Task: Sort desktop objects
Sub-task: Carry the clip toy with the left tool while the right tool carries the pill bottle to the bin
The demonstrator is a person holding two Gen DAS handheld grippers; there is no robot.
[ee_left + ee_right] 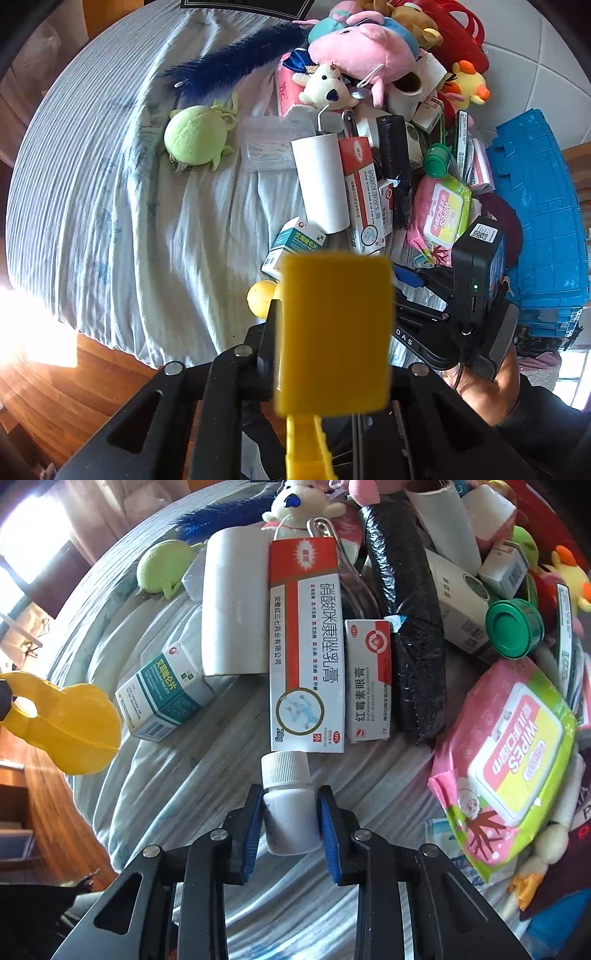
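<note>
Red-white carton point(306, 646) touching bottle point(290, 805) cap

A small white plastic pill bottle point(290, 801) with a ribbed screw cap lay on its side on the wrinkled striped bedsheet point(192, 775), cap pointing away, just touching the near end of a long red-and-white ointment carton point(306, 646). A flat yellow plastic clip point(334, 332) hung upright, near left of the pile.
</note>
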